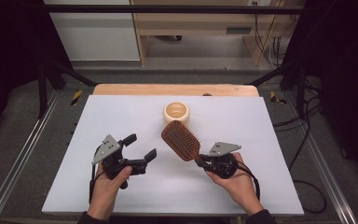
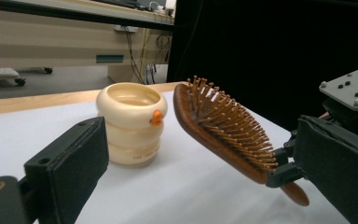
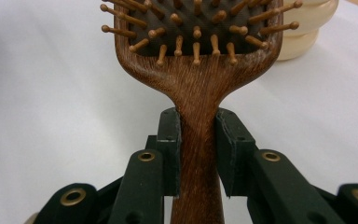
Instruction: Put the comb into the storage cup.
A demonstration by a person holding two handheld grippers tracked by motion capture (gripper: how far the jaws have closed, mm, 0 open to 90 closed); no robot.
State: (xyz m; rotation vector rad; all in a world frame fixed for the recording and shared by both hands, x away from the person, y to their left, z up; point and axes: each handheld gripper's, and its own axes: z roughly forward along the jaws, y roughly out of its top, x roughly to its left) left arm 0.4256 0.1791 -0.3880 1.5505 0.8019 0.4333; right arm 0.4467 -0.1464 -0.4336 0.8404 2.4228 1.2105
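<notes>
Holding the wooden paddle hairbrush [image 1: 181,140] by its handle, my right gripper [image 1: 199,161] has its jaws clamped on the narrow neck just below the bristle pad; in the right gripper view both pads press flat against the wood. The brush is lifted off the white table [image 1: 121,186], tilted with its head angled up and towards the cream ribbed cup [image 1: 176,113], which stands upright just beyond it near the far middle of the table. My left gripper [image 1: 142,149] hovers open and empty, well to the left of the brush.

I judge the pick-up finished: the brush is secured and airborne. What seems left is carrying it to the cup and setting it in, handle or head first, which I cannot tell yet.

As for writing, I can read none; the cup bears only a small orange beak-like nub [image 2: 156,116] on its side.
</notes>
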